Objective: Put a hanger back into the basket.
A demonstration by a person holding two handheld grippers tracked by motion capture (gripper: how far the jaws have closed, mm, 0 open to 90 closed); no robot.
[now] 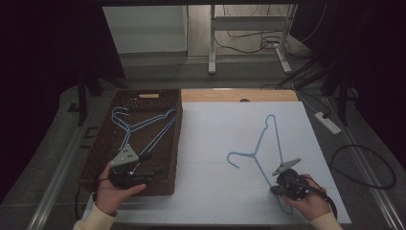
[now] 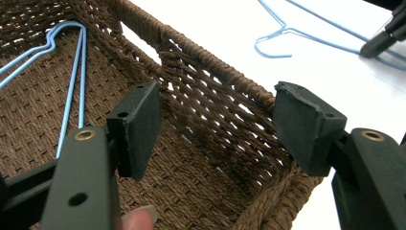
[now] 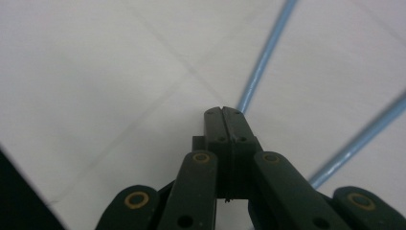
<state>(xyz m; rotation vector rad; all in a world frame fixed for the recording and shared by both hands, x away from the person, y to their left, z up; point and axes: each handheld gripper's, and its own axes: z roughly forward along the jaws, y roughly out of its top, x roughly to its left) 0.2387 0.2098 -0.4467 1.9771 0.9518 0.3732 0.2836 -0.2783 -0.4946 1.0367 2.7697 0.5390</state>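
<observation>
- My left gripper (image 1: 143,165) sits low at the near left, jaws spread wide apart, my left hand (image 1: 112,191) cupping it from below.
- My right gripper (image 1: 280,172) sits near right, jaws pressed together.

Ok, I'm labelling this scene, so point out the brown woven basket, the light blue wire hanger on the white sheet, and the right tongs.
Brown woven basket (image 1: 179,143), high view, right wall.
Light blue wire hanger (image 1: 262,135), high view, its left arm.
Right tongs (image 3: 223,111), right gripper view, tips of the closed jaws.
</observation>
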